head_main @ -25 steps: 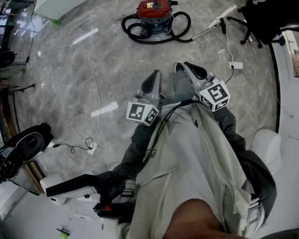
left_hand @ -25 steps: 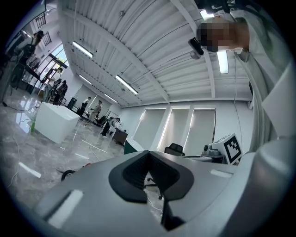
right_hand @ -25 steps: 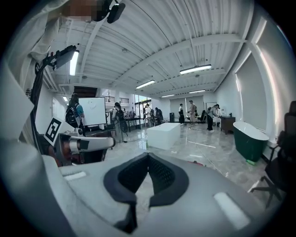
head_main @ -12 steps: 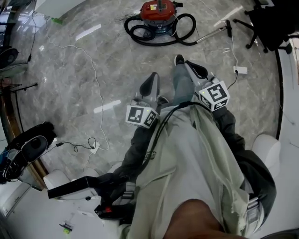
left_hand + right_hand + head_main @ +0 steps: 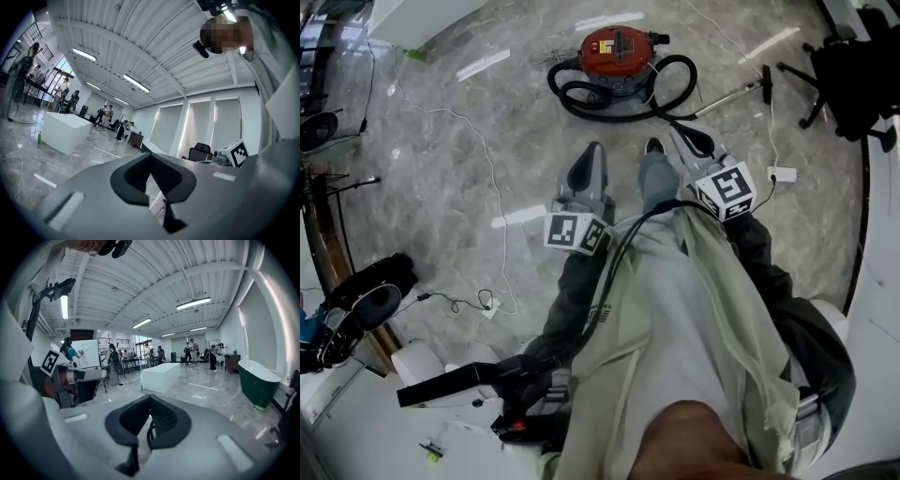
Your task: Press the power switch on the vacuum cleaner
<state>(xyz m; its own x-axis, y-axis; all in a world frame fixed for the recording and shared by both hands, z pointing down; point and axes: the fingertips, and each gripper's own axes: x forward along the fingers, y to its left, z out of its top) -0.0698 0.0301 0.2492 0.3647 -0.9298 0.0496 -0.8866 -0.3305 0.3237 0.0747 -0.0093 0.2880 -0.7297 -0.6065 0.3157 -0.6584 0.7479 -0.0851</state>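
Observation:
The red vacuum cleaner (image 5: 617, 52) stands on the marble floor at the top of the head view, its black hose (image 5: 675, 80) coiled around it and its metal wand (image 5: 731, 94) lying to the right. My left gripper (image 5: 586, 169) and right gripper (image 5: 692, 141) are held in front of my body, well short of the vacuum, both pointing toward it. Each is shut with nothing in it. In the left gripper view the left gripper (image 5: 152, 176) shows its pads meeting; in the right gripper view the right gripper (image 5: 149, 420) looks the same.
A white cable (image 5: 492, 187) winds across the floor on the left. A white power strip (image 5: 785, 174) lies on the right, beyond it a black office chair (image 5: 853, 75). A black bag (image 5: 356, 300) sits at the left edge. My shoe (image 5: 654, 147) shows between the grippers.
The vacuum cleaner has come lower and nearer in the head view as I step toward it. Both grippers stay shut and keep their pose by my body.

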